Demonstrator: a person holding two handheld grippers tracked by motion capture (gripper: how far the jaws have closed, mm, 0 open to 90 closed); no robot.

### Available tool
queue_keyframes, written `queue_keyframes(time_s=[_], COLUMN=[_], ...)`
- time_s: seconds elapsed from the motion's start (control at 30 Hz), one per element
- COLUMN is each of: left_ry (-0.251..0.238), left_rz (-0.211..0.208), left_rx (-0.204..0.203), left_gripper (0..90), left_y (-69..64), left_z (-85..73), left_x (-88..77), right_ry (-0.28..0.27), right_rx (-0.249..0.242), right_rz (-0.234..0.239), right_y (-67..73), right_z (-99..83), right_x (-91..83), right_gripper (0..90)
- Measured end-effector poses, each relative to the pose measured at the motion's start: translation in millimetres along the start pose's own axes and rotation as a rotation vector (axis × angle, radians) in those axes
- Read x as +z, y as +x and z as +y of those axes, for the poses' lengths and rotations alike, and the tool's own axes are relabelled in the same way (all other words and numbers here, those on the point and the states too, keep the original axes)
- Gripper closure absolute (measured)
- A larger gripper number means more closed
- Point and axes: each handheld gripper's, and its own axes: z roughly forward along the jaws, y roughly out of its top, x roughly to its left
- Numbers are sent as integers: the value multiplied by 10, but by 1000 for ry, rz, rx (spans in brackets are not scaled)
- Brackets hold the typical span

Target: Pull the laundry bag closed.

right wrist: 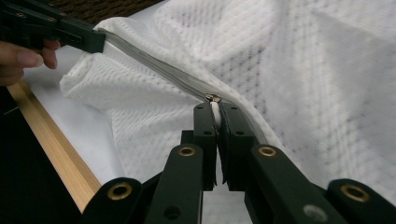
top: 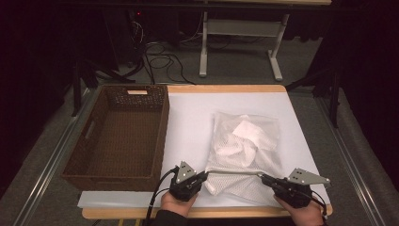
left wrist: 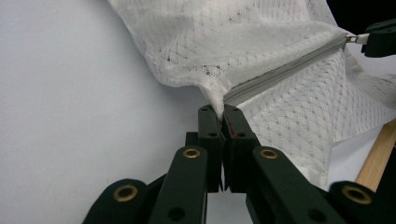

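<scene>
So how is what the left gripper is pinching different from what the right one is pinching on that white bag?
The left gripper is shut on the mesh bag at the corner where the zipper ends; the right gripper is shut on the zipper pull. In the high view, the left sits near the wicker basket, the right toward the table's right edge. Both are closed, with the zipper stretched between them.

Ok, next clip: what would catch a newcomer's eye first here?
The white mesh laundry bag lying on the white table, stuffed with pale cloth, draws the eye first. Its grey zipper is stretched along the near edge between the two grippers: the left gripper is clamped on the bag's corner, the right gripper on the zipper pull. To the left sits a big brown wicker basket.
</scene>
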Motion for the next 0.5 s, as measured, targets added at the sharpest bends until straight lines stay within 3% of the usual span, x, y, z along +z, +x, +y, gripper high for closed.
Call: queue_keyframes(time_s=[0.5], left_ry=[11], left_rz=[11], left_rx=[2], left_gripper=[872], left_y=[7], left_z=[-7], left_x=[-13], right_ry=[32], right_rx=[36], right_rz=[-77], right_y=[-246], right_z=[-190], right_x=[-245], right_gripper=[877])
